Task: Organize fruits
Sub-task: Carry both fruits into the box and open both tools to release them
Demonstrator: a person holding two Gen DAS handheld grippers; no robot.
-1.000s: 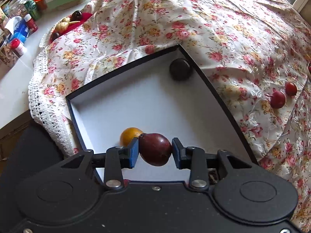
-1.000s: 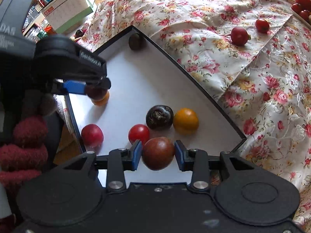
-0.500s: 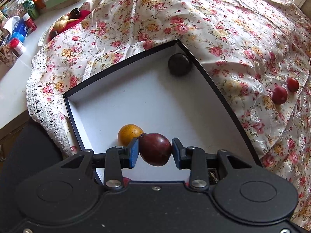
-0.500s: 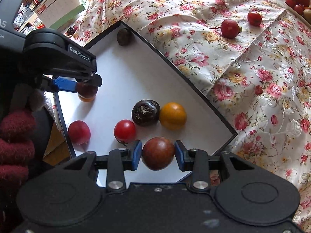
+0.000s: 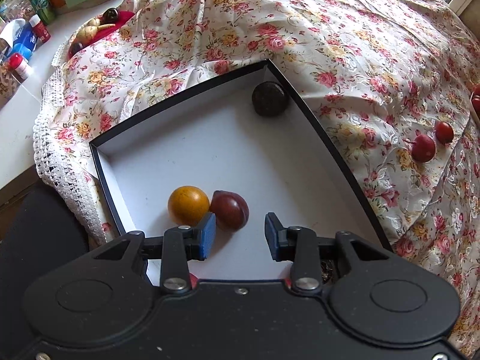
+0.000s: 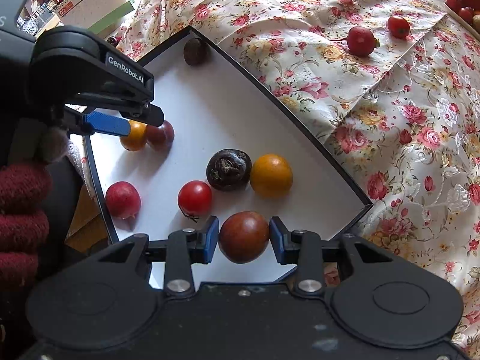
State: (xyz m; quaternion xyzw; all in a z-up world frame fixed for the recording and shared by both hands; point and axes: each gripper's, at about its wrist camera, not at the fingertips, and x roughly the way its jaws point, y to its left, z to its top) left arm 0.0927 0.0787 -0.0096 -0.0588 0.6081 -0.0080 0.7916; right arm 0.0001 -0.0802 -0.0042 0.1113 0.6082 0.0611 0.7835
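Note:
A black-rimmed box with a white floor (image 5: 186, 150) lies on the floral cloth. My left gripper (image 5: 240, 235) is open over it; a dark red plum (image 5: 229, 214) lies on the floor just ahead of the fingers, touching an orange fruit (image 5: 188, 204). My right gripper (image 6: 243, 237) is shut on a brown-red plum (image 6: 243, 237) above the box's near edge. In the right wrist view the box (image 6: 228, 96) also holds a red tomato (image 6: 195, 197), a dark wrinkled fruit (image 6: 229, 169), an orange fruit (image 6: 271, 175) and a red fruit (image 6: 123, 199). The left gripper (image 6: 129, 126) shows there too.
A dark fruit (image 5: 269, 98) sits in the box's far corner. A red radish (image 6: 361, 40) and a small tomato (image 6: 398, 26) lie on the cloth to the right. A tray of fruit (image 6: 463, 0) is at the far right. Jars and bottles (image 5: 27, 36) stand far left.
My left gripper has opened and let go of the dark red plum, which now rests in the box beside the orange fruit. The right gripper still holds its plum.

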